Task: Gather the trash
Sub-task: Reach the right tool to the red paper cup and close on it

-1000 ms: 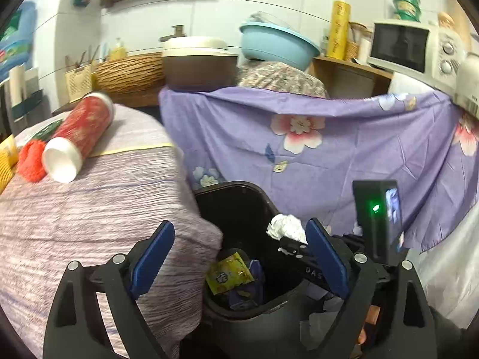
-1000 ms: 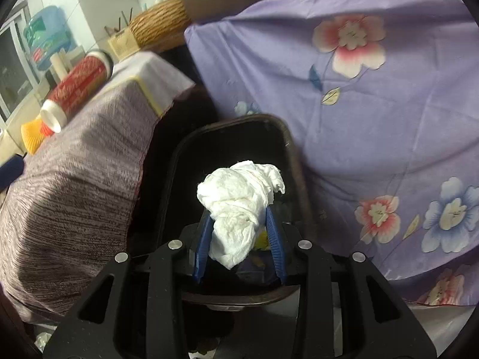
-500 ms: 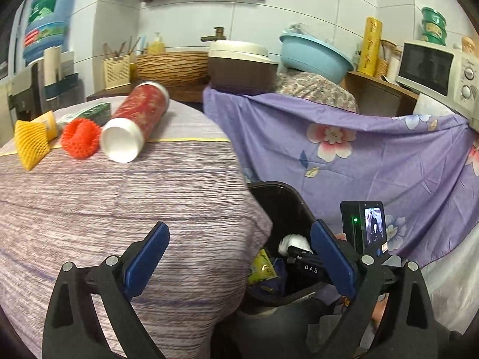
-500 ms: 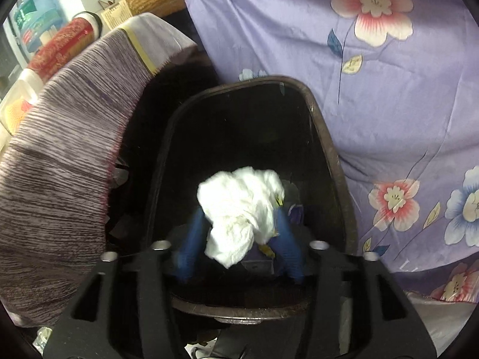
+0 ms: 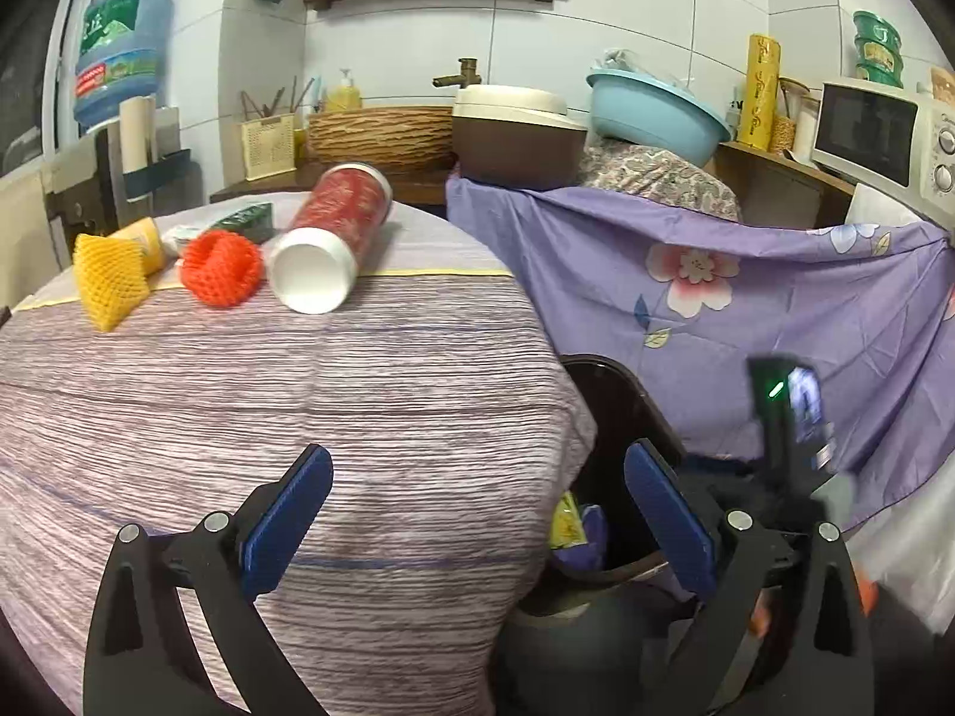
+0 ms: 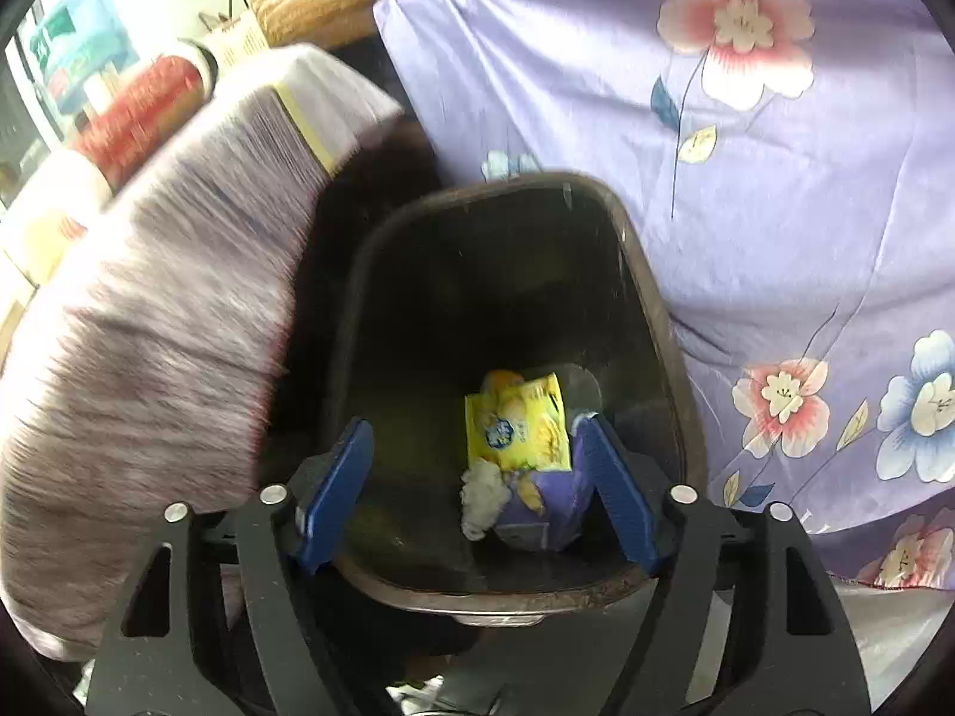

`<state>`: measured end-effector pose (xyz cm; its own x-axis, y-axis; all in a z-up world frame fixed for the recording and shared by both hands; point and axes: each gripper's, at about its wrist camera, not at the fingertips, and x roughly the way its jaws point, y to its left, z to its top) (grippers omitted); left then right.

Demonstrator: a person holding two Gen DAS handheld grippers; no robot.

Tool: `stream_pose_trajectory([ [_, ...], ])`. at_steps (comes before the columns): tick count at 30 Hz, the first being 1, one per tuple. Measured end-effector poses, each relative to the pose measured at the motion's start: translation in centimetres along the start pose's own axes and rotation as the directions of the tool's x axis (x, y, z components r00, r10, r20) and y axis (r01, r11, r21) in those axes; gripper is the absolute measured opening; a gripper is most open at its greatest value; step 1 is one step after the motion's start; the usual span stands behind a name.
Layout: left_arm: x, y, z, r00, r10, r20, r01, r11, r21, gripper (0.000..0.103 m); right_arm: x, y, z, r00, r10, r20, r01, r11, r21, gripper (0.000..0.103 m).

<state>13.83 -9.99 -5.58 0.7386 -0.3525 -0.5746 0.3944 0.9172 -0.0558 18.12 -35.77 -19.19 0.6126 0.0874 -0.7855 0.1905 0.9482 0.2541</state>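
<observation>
My right gripper (image 6: pixel 474 426) hangs over the black trash bin (image 6: pixel 656 310); its jaws are opening and hold nothing. Down in the bin lie a white tissue wad (image 6: pixel 483 495), a yellow wrapper (image 6: pixel 519 429) and a purple packet (image 6: pixel 537 513). My left gripper (image 5: pixel 477 453) is over the near edge of the striped table (image 5: pixel 358 406), jaws opening wide and empty. At the table's far side lie a red canister with a white cap (image 5: pixel 334 238), an orange foam net (image 5: pixel 221 265), a yellow foam net (image 5: pixel 110 280) and a green packet (image 5: pixel 245 221). The bin (image 5: pixel 621 400) stands right of the table.
A purple flowered sheet (image 5: pixel 776 298) hangs behind and right of the bin. Behind it a counter carries a brown-and-white pot (image 5: pixel 513 131), a blue basin (image 5: pixel 650 113), a woven basket (image 5: pixel 382 134) and a microwave (image 5: pixel 877 137). The right gripper's body (image 5: pixel 788 417) shows beside the bin.
The right gripper's jaws spread and the white tissue dropped out of them into the bin. The left gripper swung left, so more of the table and its litter came into view.
</observation>
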Motion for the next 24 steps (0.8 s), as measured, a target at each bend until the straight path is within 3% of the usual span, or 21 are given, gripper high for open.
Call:
stream_pose_trajectory([
  [6,-1.6,2.4,0.2,0.997,0.071,0.017,-0.071,0.997,0.031,0.097,-4.2,2.7,3.3,0.988,0.140,0.067,-0.142,0.990,0.020,0.083],
  [13,-4.0,7.3,0.7,0.986,0.162,0.029,-0.163,0.986,0.043,0.097,-6.2,8.6,8.1,0.931,0.361,0.056,-0.362,0.932,0.006,0.084],
  [18,-5.1,11.8,0.8,0.971,0.240,0.002,-0.240,0.970,0.031,0.097,-5.8,13.8,10.9,0.884,0.468,0.013,-0.468,0.884,-0.003,0.084],
  [24,-6.3,16.8,0.7,0.948,0.317,-0.023,-0.317,0.948,-0.004,0.097,-2.6,18.6,15.2,0.854,0.519,-0.038,-0.517,0.854,0.051,0.088],
])
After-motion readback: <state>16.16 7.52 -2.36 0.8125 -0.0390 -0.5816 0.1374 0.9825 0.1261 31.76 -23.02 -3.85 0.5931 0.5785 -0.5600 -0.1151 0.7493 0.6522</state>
